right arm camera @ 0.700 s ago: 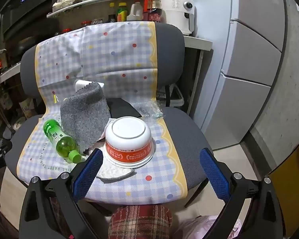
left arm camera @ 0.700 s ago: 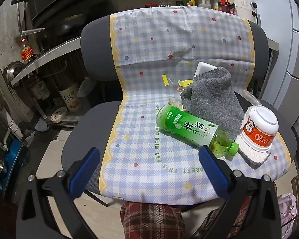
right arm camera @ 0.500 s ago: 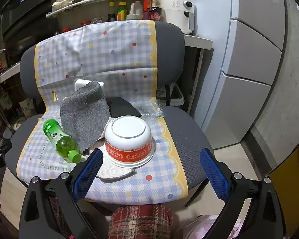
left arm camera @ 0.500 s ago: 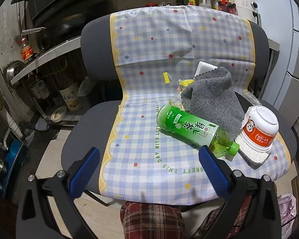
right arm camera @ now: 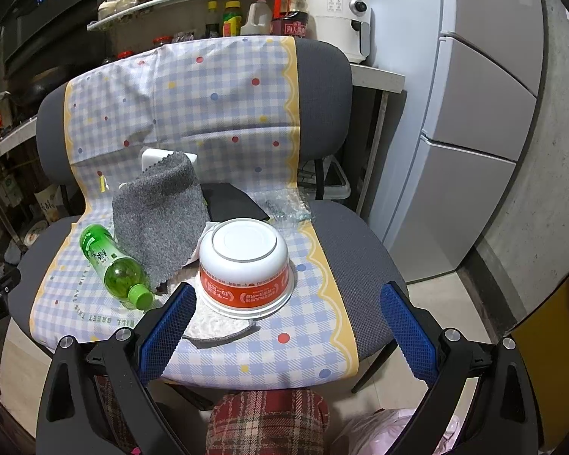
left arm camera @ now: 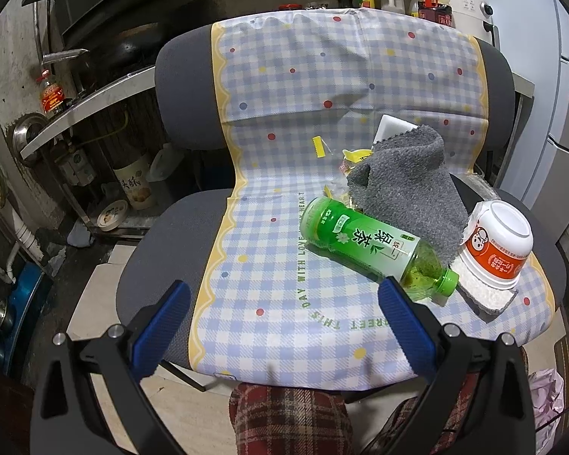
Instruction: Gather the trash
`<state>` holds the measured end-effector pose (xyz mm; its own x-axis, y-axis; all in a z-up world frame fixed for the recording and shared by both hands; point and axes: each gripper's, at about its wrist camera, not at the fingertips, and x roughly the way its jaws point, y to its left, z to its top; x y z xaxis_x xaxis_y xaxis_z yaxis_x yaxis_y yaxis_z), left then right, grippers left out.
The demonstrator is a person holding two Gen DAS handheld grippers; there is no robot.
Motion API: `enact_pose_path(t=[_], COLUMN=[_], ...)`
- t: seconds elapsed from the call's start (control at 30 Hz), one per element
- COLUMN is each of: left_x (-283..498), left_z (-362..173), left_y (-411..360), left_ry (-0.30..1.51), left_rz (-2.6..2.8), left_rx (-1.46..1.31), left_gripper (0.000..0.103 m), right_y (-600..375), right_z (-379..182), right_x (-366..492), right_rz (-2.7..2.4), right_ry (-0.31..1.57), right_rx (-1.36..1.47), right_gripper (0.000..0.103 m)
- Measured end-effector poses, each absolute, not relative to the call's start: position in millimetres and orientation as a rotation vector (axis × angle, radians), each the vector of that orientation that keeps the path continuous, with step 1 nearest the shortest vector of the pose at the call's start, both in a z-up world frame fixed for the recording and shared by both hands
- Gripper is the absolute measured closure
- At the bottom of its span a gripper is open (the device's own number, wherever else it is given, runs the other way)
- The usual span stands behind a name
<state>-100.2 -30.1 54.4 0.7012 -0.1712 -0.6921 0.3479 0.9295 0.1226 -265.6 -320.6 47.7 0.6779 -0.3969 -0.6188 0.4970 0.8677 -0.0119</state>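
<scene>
Chair seat [left arm camera: 163, 235] draped in a blue-and-white checked cloth [left arm camera: 269, 273] with yellow scalloped edges, cloth running up the backrest too. Trash scattered on the seat's right half as seen from the left wrist view.

Green tea bottle [left arm camera: 368, 244] lying on its side, cap toward the near right, label up. Same bottle in the right wrist view [right arm camera: 112, 263], at the seat's left. Grey cloth rag [left arm camera: 406, 185] draped in a hump just behind the bottle, touching it, with a white flat object [left arm camera: 392, 125] propped behind it. Yellow wrapper scraps [left arm camera: 354, 157] beside the rag's far left edge; a small yellow piece [left arm camera: 318, 146] lies apart near the seat crease.

Instant noodle bowl [right arm camera: 244, 261], white with orange band, upside down on a white pad with grey edging [right arm camera: 216, 326]. Black flat item [right arm camera: 233, 203] and crumpled clear plastic [right arm camera: 288, 208] behind the bowl.

Left claw [left arm camera: 284, 322]: jaws spread wide, empty, hovering over the seat's near edge, right pad close in front of the bottle cap, not touching. Right claw [right arm camera: 288, 326]: also wide open, nothing held, bowl sitting just beyond the gap between its fingers.

Plaid-clad knee [right arm camera: 265, 422] below, pink bag [right arm camera: 390, 432] on the floor beside it.
</scene>
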Motion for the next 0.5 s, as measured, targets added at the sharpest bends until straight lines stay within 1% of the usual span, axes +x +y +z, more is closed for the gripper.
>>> enact_pose_path(t=[0.5], left_x=[-98.0], left_z=[48.4], left_y=[-32.2], left_ry=[0.748], left_rz=[-0.288], left_rx=[0.256], left_gripper=[0.007], right_y=[-322.6], right_z=[44.5], right_x=[-262.6], right_rz=[-0.505], right_ry=[0.663], right_rx=[0.165], right_gripper=[0.007])
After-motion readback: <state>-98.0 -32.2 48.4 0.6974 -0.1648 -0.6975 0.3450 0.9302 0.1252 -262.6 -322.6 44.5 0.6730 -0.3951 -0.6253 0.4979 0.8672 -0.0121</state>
